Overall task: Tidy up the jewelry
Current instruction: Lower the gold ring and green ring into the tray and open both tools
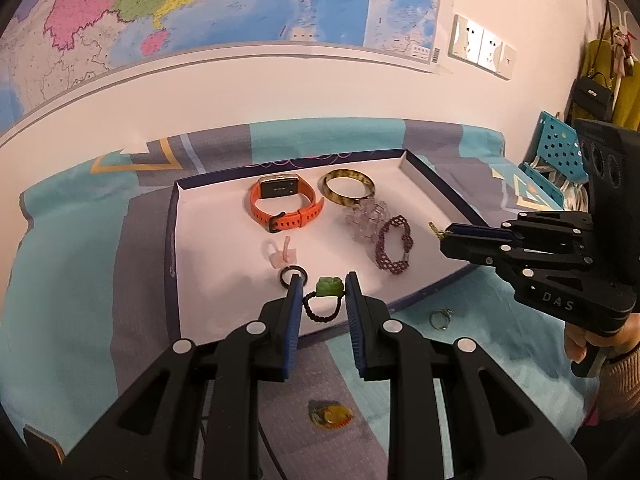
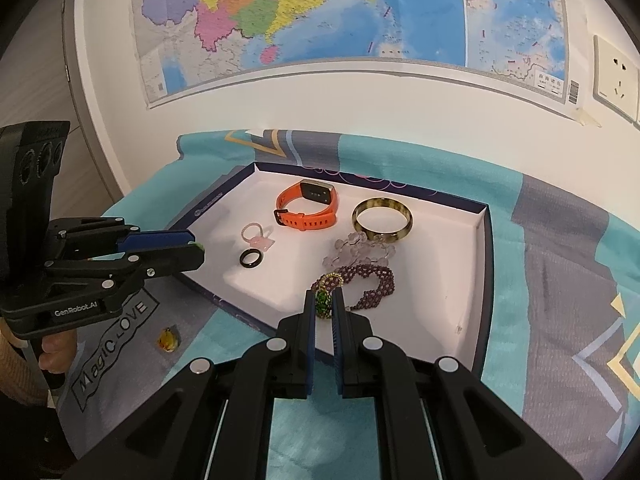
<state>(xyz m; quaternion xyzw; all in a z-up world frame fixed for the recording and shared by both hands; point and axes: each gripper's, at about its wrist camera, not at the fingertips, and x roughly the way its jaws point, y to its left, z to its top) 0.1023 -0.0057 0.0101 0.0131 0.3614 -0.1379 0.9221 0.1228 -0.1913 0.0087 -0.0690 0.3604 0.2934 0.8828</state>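
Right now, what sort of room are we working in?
Probably a bedroom or living space at home: a patterned bedsheet under the jewelry tray, a wall map above, and handbags and clothes hanging nearby.

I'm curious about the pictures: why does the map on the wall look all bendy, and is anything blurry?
Left wrist view: the wide lens bows the map and darkens the corners. Right wrist view: same bend in the map's edge; the watch looks a little soft, the box evenly lit with faint shadows.
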